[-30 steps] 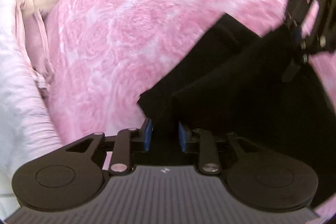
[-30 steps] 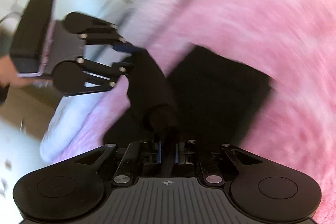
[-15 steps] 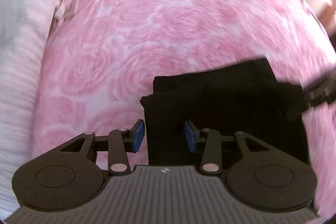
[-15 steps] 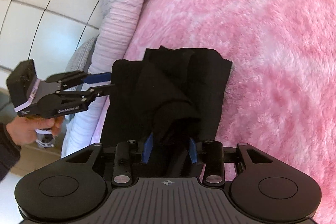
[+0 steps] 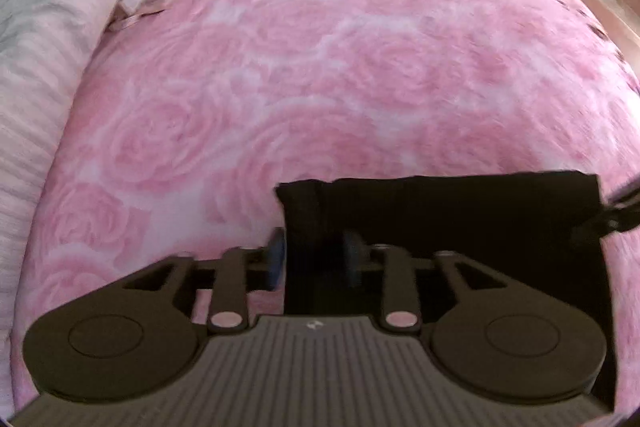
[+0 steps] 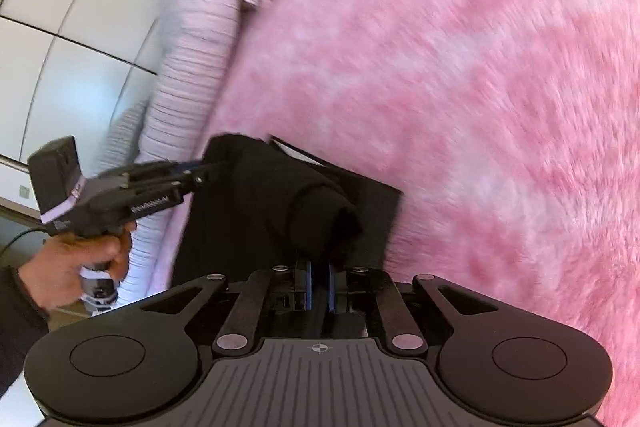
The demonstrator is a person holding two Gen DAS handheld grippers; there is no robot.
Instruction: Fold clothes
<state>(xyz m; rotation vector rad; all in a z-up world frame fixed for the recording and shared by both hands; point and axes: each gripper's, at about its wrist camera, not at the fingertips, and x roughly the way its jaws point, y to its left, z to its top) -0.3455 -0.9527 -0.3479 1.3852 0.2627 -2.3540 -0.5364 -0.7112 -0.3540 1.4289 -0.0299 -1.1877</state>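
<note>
black garment (image 5: 460,223) lying folded on the pink rose-print fleece blanket (image 5: 320,67) of the bed, near its left side beside a ribbed pale-pink pillow (image 6: 192,39). left tongs (image 5: 314,259) opening, blue pads either side of the garment's left edge, not visibly pressing on it; seen from the right wrist view as well (image 6: 200,169), gripped in a hand (image 6: 76,267) at that same edge. right tongs (image 6: 319,285) clenched tight on a rolled-up bulge of the black cloth at the garment's near right end, pads almost together with fabric pinched between. soft, limp, light knit by the look of it: likely to sag and bunch wherever unsupported, and to cling a little to the plush blanket instead of sliding. thick where layers stack, so best taken at a doubled edge or corner, both ends at once, to keep the fold square. risk of dragging the lower layers along if pinched too deep. fold apparently well along, though hard to judge how many layers lie beneath.
</note>
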